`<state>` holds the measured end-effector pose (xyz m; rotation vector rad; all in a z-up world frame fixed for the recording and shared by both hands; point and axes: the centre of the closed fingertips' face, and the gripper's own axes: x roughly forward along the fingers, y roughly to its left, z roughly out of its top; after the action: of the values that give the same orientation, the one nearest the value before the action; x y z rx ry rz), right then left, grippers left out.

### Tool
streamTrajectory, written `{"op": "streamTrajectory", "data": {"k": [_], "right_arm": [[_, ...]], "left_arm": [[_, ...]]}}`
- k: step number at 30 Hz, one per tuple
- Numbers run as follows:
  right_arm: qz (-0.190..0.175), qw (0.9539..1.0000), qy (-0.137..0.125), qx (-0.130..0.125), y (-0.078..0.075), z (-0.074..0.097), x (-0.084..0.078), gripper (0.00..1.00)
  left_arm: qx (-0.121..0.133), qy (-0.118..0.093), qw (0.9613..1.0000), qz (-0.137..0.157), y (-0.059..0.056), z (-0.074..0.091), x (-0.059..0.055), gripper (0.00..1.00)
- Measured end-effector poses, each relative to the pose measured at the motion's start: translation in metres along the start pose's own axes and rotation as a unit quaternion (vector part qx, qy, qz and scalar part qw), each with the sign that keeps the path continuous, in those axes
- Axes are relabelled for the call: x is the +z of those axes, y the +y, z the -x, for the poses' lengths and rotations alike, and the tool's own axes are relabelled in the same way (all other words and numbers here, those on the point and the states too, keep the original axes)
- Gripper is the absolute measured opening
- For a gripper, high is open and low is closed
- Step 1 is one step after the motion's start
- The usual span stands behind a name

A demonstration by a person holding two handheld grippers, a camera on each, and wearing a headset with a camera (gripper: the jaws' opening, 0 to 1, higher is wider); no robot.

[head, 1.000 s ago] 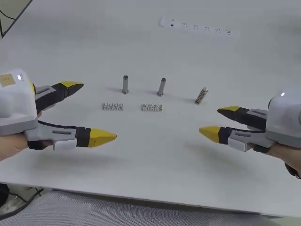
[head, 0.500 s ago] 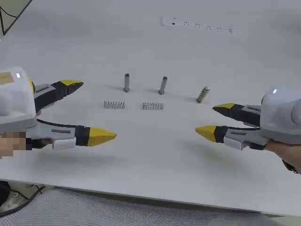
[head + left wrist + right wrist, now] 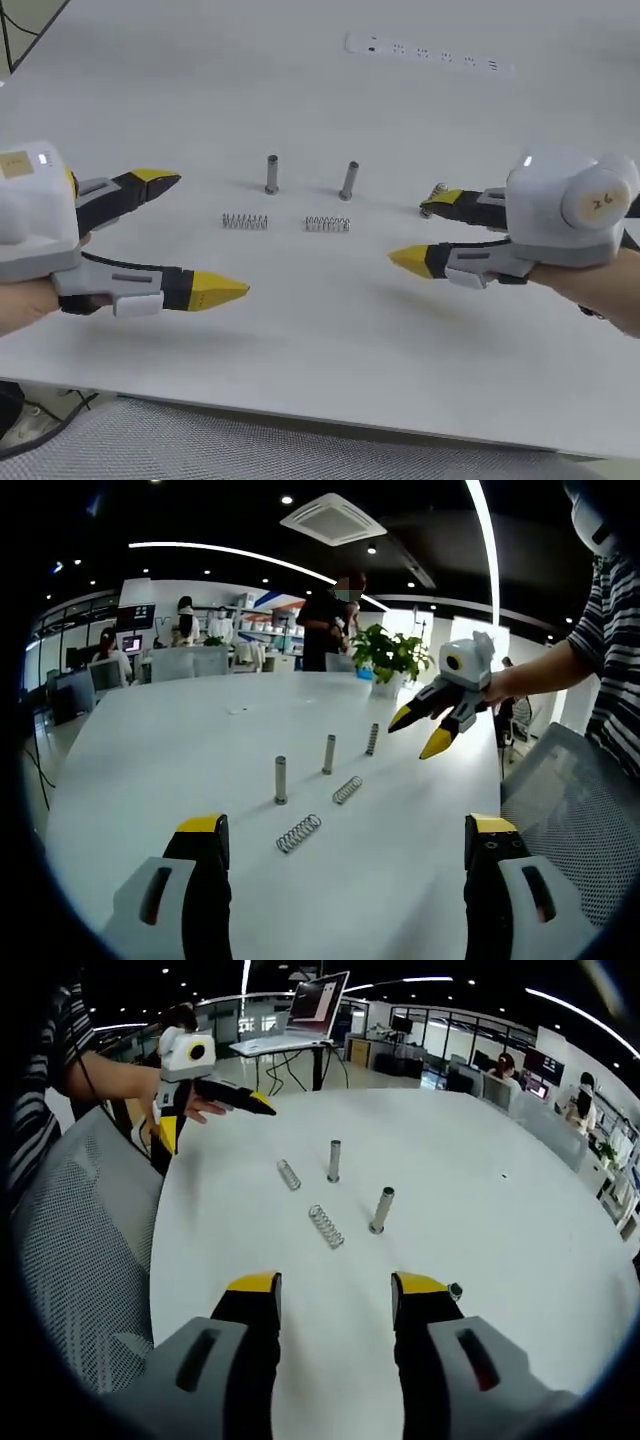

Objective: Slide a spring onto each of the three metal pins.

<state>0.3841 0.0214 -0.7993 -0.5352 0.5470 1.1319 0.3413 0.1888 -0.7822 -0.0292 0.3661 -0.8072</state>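
The left gripper point(image 3: 190, 233) is held low over the white table point(image 3: 330, 340) at the person's left, its two yellow-tipped jaws spread wide with nothing between them. The right gripper point(image 3: 425, 228) is held opposite at the person's right, jaws likewise parted and empty, though at a narrower gap than the left. Pins counted: three, all upright in a row across the table. Springs counted: three, one fitted and two loose. The left pin point(image 3: 272, 174) and the middle pin point(image 3: 349, 181) are bare. The right pin point(image 3: 455, 1289) carries the fitted spring point(image 3: 373, 740) along its shaft. In the head view this sprung pin stands right at the tip of the right gripper's far jaw and is partly hidden by it; whether the two touch cannot be told. In the right gripper view its top shows just outside the right-hand jaw, not within the gap. The left loose spring point(image 3: 244, 221) lies flat on the table just in front of the left pin, and the right loose spring point(image 3: 326, 224) lies flat just in front of the middle pin; each is near its pin but apart from it. Both loose springs and both bare pins lie between the two grippers, clear of all four jaw tips, the right loose spring being nearer to the right gripper. A white power strip point(image 3: 430, 55) lies at the far side of the table, well apart from the work.
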Motion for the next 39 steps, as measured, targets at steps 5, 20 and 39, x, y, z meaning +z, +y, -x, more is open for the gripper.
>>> {"op": "streamTrajectory", "data": {"k": [5,20,39], "right_arm": [[0.015,0.9998,0.000,0.014,0.003,-0.010,0.013,0.43],[0.038,0.9982,0.011,0.045,0.005,-0.042,0.032,0.35],[0.075,0.9910,0.075,0.081,0.007,-0.074,0.021,0.27]], "left_arm": [[0.000,0.000,1.0000,0.001,0.001,0.000,0.000,0.97],[0.000,0.001,1.0000,0.002,0.002,0.001,-0.001,0.97],[-0.003,0.003,1.0000,0.000,0.001,-0.001,0.001,0.97]]}}
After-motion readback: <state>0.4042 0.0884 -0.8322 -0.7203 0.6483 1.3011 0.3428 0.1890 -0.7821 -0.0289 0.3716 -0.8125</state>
